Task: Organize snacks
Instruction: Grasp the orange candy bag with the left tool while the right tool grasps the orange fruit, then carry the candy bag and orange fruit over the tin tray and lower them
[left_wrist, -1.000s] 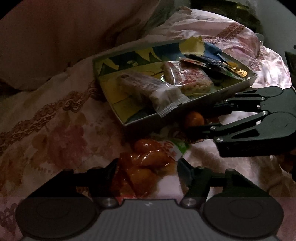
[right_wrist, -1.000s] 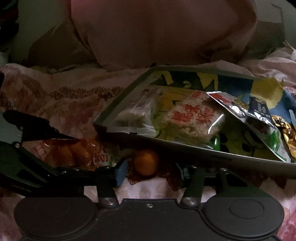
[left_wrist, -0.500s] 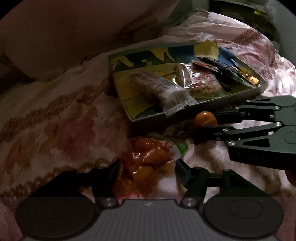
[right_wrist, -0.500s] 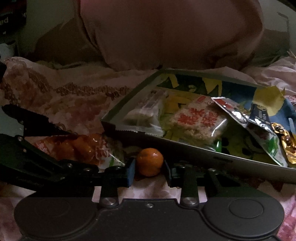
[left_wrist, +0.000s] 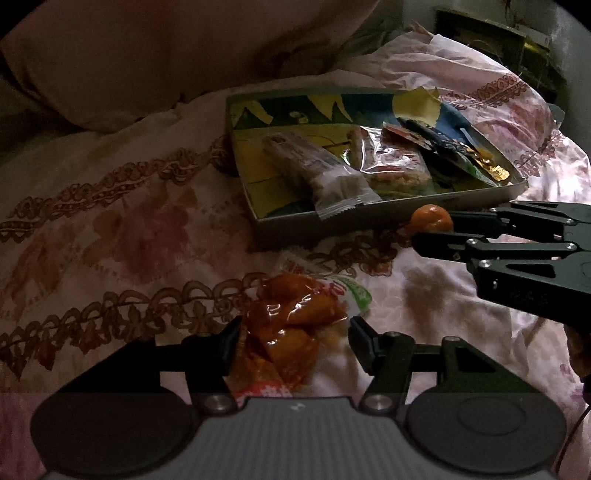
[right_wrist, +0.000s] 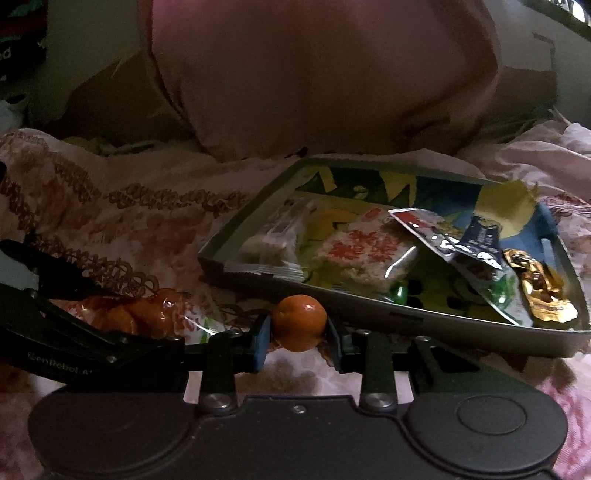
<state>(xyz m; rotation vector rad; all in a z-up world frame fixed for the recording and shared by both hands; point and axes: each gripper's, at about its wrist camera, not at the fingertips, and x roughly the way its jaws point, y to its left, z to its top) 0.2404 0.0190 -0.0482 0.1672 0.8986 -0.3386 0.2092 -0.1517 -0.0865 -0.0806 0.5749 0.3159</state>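
1. Here, your right gripper (right_wrist: 299, 334) pinches a small orange (right_wrist: 299, 323) between its blue-padded fingers (right_wrist: 261, 341), both pads pressing the fruit's sides; the jaws have just been closing on it.
2. You hold the orange clear of the flowered bedspread (left_wrist: 110, 229), just in front of the near wall of the shallow tray (right_wrist: 461, 325).
3. Your left gripper (left_wrist: 293, 341) straddles a clear bag of orange snacks (left_wrist: 291, 328) that lies on the bedspread. Its jaws have just been closing; the left finger (left_wrist: 231, 341) touches the bag's edge, while the right finger stands just off it, so the bag is not yet clamped.
4. Inside the tray lie a white wrapped bar (left_wrist: 317, 173), a rice cracker pack (right_wrist: 365, 254) with red print, a dark foil packet (right_wrist: 476, 240) and a gold wrapper (right_wrist: 539, 291).
5. A pink pillow (right_wrist: 314, 74) sits behind the tray.
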